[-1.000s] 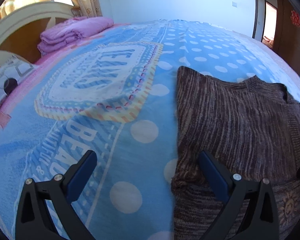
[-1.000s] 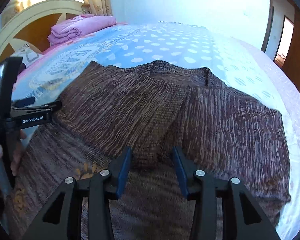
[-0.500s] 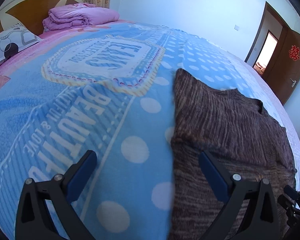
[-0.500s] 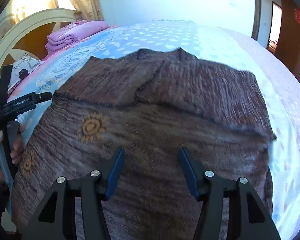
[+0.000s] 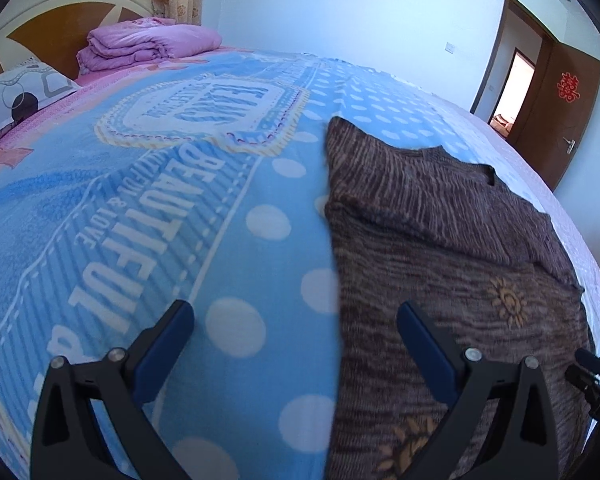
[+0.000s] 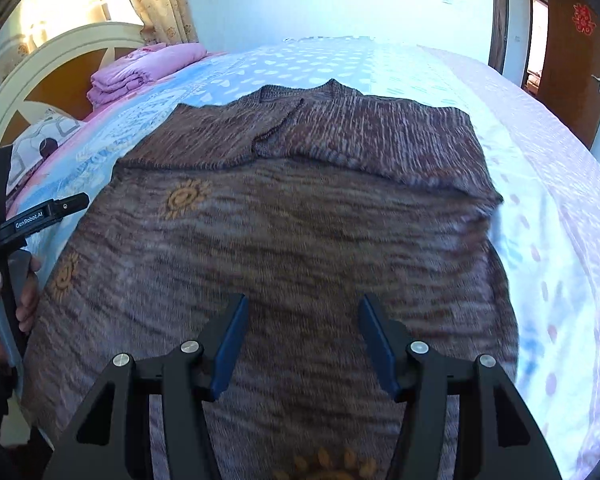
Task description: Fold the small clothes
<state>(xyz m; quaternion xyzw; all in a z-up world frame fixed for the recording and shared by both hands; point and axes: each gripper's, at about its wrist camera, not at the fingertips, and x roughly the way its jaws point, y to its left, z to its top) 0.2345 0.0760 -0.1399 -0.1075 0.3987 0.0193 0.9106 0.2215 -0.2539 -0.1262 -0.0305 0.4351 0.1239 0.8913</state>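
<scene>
Sweater (image 6: 300,240), brown knit, sleeves folded in: soft, limp, probably grippy. I'd pinch the near hem corners. Left gripper (image 5: 296,340) and right gripper (image 6: 300,336): jaws spread, empty.

Brown sweater (image 6: 300,240) bottom hem cut off at lower frame edge in both views; knit blurred near the lens. Left gripper (image 6: 28,216) only partly in frame at left edge of right wrist view, fingertips out of sight. Right gripper (image 5: 596,376) just a sliver at lower right of left wrist view. Blanket lettering (image 5: 112,280) cut off lower left.
</scene>
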